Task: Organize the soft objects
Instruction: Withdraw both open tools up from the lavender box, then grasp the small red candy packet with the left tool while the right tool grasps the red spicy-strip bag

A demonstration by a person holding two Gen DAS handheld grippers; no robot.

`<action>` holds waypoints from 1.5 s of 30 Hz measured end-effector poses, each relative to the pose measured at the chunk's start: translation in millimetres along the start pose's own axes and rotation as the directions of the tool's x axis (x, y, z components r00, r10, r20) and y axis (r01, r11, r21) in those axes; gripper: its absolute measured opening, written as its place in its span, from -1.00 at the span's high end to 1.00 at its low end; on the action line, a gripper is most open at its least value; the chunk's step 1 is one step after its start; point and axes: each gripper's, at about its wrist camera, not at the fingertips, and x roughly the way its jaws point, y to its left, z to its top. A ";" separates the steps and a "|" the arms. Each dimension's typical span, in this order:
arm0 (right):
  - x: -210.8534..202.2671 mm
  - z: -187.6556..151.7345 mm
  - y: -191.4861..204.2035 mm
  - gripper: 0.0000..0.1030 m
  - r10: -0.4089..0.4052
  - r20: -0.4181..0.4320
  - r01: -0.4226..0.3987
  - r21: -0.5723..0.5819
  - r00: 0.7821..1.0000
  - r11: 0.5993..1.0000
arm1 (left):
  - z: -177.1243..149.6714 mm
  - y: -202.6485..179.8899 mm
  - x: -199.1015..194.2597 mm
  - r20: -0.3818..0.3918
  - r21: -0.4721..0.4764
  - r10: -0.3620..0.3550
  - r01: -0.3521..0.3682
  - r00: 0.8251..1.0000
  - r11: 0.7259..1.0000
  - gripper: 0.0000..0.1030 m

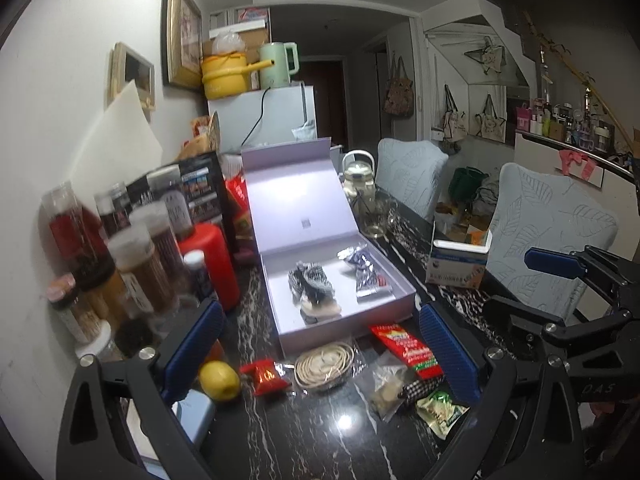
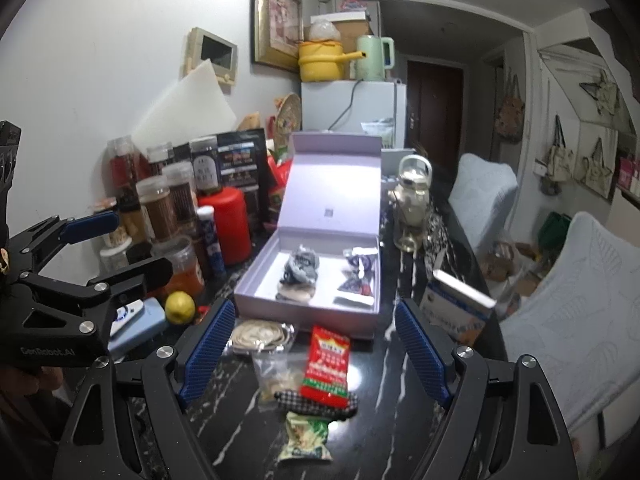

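Observation:
An open lilac box (image 1: 400, 296) (image 2: 304, 316) stands on the black marble table. Inside it lie a black-and-white knitted bundle (image 1: 312, 280) (image 2: 300, 270) and a silver-blue foil packet (image 1: 366, 276) (image 2: 358, 276). In front of the box lie a bagged cord coil (image 1: 324, 364) (image 2: 258, 334), a red snack packet (image 1: 408, 350) (image 2: 326, 364), a clear bag (image 2: 276, 380), a checkered cloth piece (image 2: 316, 400) and a green packet (image 2: 306, 438). My left gripper (image 1: 320, 354) (image 2: 128, 246) hangs open above the coil. My right gripper (image 2: 316, 348) (image 1: 532, 284) is open above the red packet. Neither holds anything.
Spice jars (image 1: 132, 256) and a red canister (image 1: 212, 264) crowd the table's left side. A lemon (image 1: 219, 380), a small red wrapper (image 1: 266, 376) and a blue device (image 1: 192, 416) lie near my left finger. A glass teapot (image 1: 360, 184), a carton (image 1: 456, 266) and covered chairs (image 1: 552, 236) stand to the right.

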 end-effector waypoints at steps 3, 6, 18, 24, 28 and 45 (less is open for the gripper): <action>5.1 -8.2 -1.6 -0.62 -0.002 -0.022 0.002 0.013 1.000 1.000 | -10.2 1.8 7.1 -0.019 -0.009 0.000 0.000 1.000 1.000 -0.95; 12.8 -16.7 -4.0 -0.62 -0.006 -0.050 0.007 0.027 0.999 1.000 | -19.9 6.7 16.0 -0.044 -0.042 -0.014 0.012 0.999 0.999 -0.95; 49.0 -47.7 -5.2 -0.62 -0.021 -0.135 0.026 0.035 0.991 0.999 | -53.6 24.2 48.4 -0.135 -0.149 -0.051 0.031 0.990 0.988 -0.95; 67.3 -59.5 -6.8 -0.62 -0.008 -0.183 0.017 0.049 0.983 0.999 | -70.2 33.3 68.1 -0.189 -0.198 -0.030 -0.008 0.981 0.980 -0.95; 80.2 -68.1 -9.8 -0.62 -0.013 -0.213 0.026 0.058 0.977 0.998 | -80.0 39.7 83.5 -0.215 -0.223 -0.021 -0.028 0.976 0.974 -0.95; 128.4 -86.3 -42.6 -0.62 -0.036 -0.318 0.079 0.124 0.948 0.989 | -90.8 54.3 157.8 -0.287 -0.212 0.097 -0.162 0.953 0.964 -0.22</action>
